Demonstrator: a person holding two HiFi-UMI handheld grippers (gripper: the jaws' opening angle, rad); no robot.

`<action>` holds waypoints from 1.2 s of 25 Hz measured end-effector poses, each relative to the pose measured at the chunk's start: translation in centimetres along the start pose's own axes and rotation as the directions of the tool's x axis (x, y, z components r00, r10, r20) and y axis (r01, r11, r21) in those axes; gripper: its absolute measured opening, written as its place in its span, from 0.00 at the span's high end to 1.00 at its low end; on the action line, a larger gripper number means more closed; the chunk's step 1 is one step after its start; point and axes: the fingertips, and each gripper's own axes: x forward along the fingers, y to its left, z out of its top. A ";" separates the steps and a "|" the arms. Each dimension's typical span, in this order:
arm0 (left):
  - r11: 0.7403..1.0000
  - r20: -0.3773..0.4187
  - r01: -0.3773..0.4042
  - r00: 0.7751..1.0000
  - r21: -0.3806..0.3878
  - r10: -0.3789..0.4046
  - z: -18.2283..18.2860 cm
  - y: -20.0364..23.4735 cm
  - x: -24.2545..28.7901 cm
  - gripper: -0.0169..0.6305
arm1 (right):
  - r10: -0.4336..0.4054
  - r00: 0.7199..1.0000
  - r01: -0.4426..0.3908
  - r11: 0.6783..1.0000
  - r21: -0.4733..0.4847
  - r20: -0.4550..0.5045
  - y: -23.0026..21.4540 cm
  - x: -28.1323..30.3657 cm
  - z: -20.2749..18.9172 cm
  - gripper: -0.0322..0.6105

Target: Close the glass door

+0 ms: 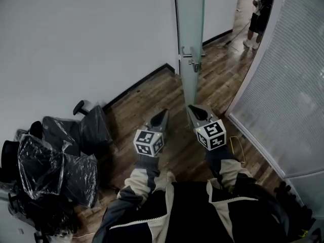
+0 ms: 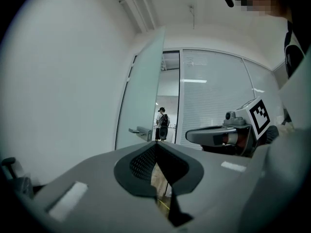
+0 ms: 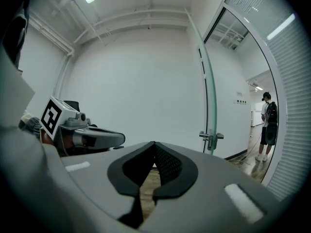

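Observation:
The frosted glass door (image 1: 190, 29) stands open, edge-on ahead of me, with a metal lever handle (image 1: 191, 58) on it. The left gripper view shows the door (image 2: 143, 96) and its handle (image 2: 139, 131) ahead; the right gripper view shows the door's edge (image 3: 210, 96) and handle (image 3: 211, 137). My left gripper (image 1: 163, 115) is shut with nothing in it and points at the floor left of the door. My right gripper (image 1: 195, 109) is shut and empty, just short of the door's bottom edge. Neither touches the door.
Office chairs wrapped in plastic (image 1: 61, 156) crowd the lower left by the white wall (image 1: 81, 39). A glass partition with blinds (image 1: 288, 100) runs along the right. A person (image 1: 259, 14) stands in the corridor beyond the doorway. The floor (image 1: 152, 95) is dark wood.

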 end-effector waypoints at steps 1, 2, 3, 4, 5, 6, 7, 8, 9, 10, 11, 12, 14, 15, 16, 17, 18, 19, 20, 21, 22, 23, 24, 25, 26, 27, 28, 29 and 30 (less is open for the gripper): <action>1.000 -0.003 0.017 1.000 0.002 -0.017 0.3 1.3 0.6 0.97 | -0.013 1.000 0.013 1.000 0.000 0.002 -0.1 1.5 0.4 0.95; 0.999 -0.007 0.033 0.999 0.006 -0.033 0.5 2.6 1.1 0.97 | -0.028 1.000 0.028 1.000 0.000 0.002 -0.1 2.9 0.8 0.95; 0.999 -0.009 0.049 0.999 0.011 -0.049 0.7 3.9 1.7 0.97 | -0.044 0.999 0.044 0.999 -0.005 -0.001 -0.2 4.1 1.0 0.95; 0.998 -0.009 0.061 0.998 0.015 -0.061 1.1 5.1 2.3 0.97 | -0.063 0.998 0.063 0.998 -0.020 -0.008 -0.4 5.2 1.2 0.95; 0.997 -0.003 0.070 0.998 0.020 -0.070 1.6 6.3 3.0 0.97 | -0.084 0.996 0.083 0.995 -0.047 -0.018 -0.7 6.2 1.3 0.95; 0.997 0.007 0.075 0.997 0.024 -0.075 2.3 7.5 3.7 0.97 | -0.104 0.994 0.101 0.992 -0.081 -0.028 -1.1 7.1 1.5 0.95; 0.997 0.020 0.078 0.997 0.025 -0.078 3.0 8.5 4.4 0.97 | -0.120 0.992 0.116 0.987 -0.109 -0.037 -1.5 8.0 1.6 0.95; 0.996 0.032 0.080 0.996 0.026 -0.081 3.6 9.4 5.0 0.97 | -0.132 0.990 0.126 0.984 -0.124 -0.042 -2.1 8.8 1.8 0.95; 0.996 0.042 0.082 0.996 0.025 -0.083 4.0 10.2 5.7 0.97 | -0.142 0.989 0.135 0.983 -0.125 -0.047 -2.6 9.6 1.9 0.95; 0.996 0.049 0.085 0.995 0.024 -0.086 4.3 10.9 6.3 0.97 | -0.150 0.987 0.144 0.982 -0.119 -0.051 -3.3 10.4 2.0 0.95; 0.996 0.054 0.087 0.995 0.019 -0.088 4.3 11.5 6.9 0.97 | -0.159 0.986 0.153 0.982 -0.110 -0.054 -4.0 11.1 2.0 0.95; 0.996 0.055 0.090 0.994 0.011 -0.090 4.2 12.0 7.7 0.97 | -0.168 0.984 0.162 0.982 -0.098 -0.056 -4.7 11.8 2.1 0.95; 0.995 0.051 0.096 0.994 -0.008 -0.095 3.9 12.9 9.3 0.97 | -0.189 0.980 0.185 0.980 -0.070 -0.056 -6.4 13.0 2.3 0.95; 0.995 0.047 0.098 0.994 -0.015 -0.097 3.7 13.4 10.1 0.97 | -0.201 0.978 0.198 0.978 -0.057 -0.052 -7.3 13.6 2.5 0.95; 0.995 0.044 0.100 0.994 -0.019 -0.099 3.6 13.8 11.0 0.97 | -0.214 0.976 0.212 0.976 -0.045 -0.044 -8.3 14.2 2.6 0.95; 0.995 0.042 0.102 0.994 -0.020 -0.101 3.7 14.3 11.9 0.97 | -0.226 0.974 0.224 0.974 -0.033 -0.036 -9.2 14.9 2.8 0.95; 0.994 0.041 0.104 0.994 -0.019 -0.103 3.8 14.7 12.8 0.97 | -0.235 0.972 0.234 0.972 -0.022 -0.027 -10.2 15.6 3.0 0.95; 0.994 0.039 0.106 0.994 -0.017 -0.105 3.9 15.1 13.9 0.97 | -0.242 0.970 0.242 0.970 -0.012 -0.021 -11.2 16.3 3.1 0.95; 0.994 0.036 0.108 0.994 -0.018 -0.108 4.1 15.4 15.2 0.97 | -0.248 0.969 0.248 0.969 -0.003 -0.018 -12.2 16.9 3.2 0.95; 0.993 0.033 0.112 0.993 -0.020 -0.112 4.2 15.7 16.6 0.97 | -0.251 0.968 0.251 0.968 0.004 -0.016 -13.3 17.6 3.4 0.95; 0.993 0.033 0.118 0.993 -0.021 -0.117 4.5 15.9 18.1 0.97 | -0.252 0.968 0.252 0.968 0.007 -0.013 -14.3 18.2 3.6 0.95; 0.992 0.031 0.125 0.992 -0.017 -0.124 4.8 16.0 19.5 0.97 | -0.251 0.968 0.251 0.968 0.009 -0.011 -15.2 18.8 3.8 0.95; 0.991 0.028 0.133 0.991 -0.009 -0.132 5.1 16.2 20.6 0.97 | -0.251 0.968 0.251 0.968 0.014 -0.010 -15.9 19.4 3.9 0.95; 0.990 0.023 0.141 0.990 0.000 -0.141 5.2 16.3 21.6 0.97 | -0.253 0.967 0.253 0.967 0.025 -0.008 -16.4 19.9 3.9 0.95; 0.988 0.018 0.152 0.988 0.008 -0.152 5.4 16.5 22.5 0.97 | -0.258 0.966 0.258 0.965 0.041 -0.007 -16.9 20.2 3.8 0.95; 0.986 0.011 0.166 0.986 0.013 -0.166 5.4 16.5 23.5 0.97 | -0.264 0.965 0.264 0.963 0.058 -0.006 -17.4 20.4 3.8 0.95; 0.983 0.003 0.181 0.983 0.015 -0.181 5.3 16.5 24.3 0.97 | -0.271 0.963 0.271 0.960 0.069 -0.006 -17.8 20.6 3.7 0.95; 0.980 -0.005 0.198 0.980 0.015 -0.198 5.1 16.5 25.2 0.97 | -0.278 0.960 0.278 0.957 0.077 -0.007 -18.1 20.8 3.7 0.95; 0.976 -0.014 0.216 0.976 0.014 -0.216 4.9 16.5 25.9 0.97 | -0.286 0.958 0.286 0.955 0.083 -0.009 -18.3 21.1 3.5 0.95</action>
